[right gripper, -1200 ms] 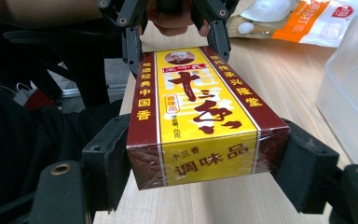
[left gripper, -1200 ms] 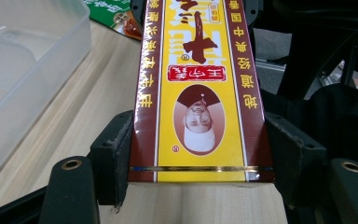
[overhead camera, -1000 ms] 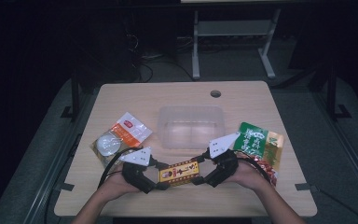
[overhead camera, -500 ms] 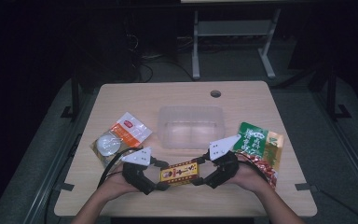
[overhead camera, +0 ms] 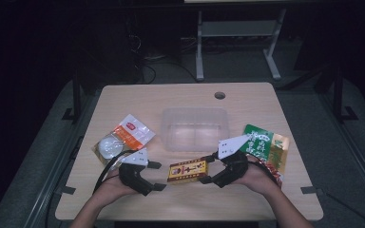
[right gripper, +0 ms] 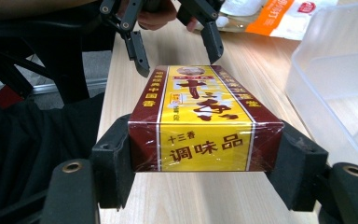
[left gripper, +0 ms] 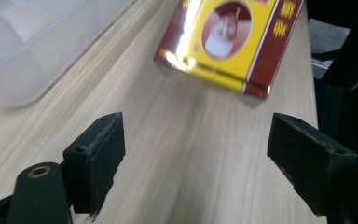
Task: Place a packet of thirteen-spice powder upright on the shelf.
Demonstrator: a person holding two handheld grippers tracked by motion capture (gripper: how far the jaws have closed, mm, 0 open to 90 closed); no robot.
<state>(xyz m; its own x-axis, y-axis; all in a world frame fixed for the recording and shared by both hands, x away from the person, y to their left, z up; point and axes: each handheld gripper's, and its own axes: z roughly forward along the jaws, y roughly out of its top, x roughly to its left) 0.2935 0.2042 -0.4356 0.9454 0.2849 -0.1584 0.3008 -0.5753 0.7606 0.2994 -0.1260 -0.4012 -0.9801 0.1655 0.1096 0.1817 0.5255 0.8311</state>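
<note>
A red-and-yellow seasoning box (overhead camera: pixel 186 170) is lifted just above the table's front middle. My right gripper (overhead camera: pixel 207 170) is shut on its right end; in the right gripper view the pads (right gripper: pixel 114 156) press both long sides of the box (right gripper: pixel 200 116). My left gripper (overhead camera: pixel 160 176) stands open just left of the box and apart from it. Its jaws have just been opening, with only bare wood between them. In the left gripper view the gripper (left gripper: pixel 196 135) faces the box's near end (left gripper: pixel 228 37). Across the box, the right gripper view shows the left gripper (right gripper: pixel 179 58).
A clear plastic container (overhead camera: pixel 195 128) stands behind the box. An orange-and-white packet (overhead camera: pixel 133 133) and a round bagged item (overhead camera: pixel 108 146) lie at the left. A green packet (overhead camera: pixel 264 145) lies at the right. The table's front edge is close to both hands.
The left jaws have spread wider and stand clear of the box's left end. The box has stayed in the right gripper, and both hands have barely moved.
</note>
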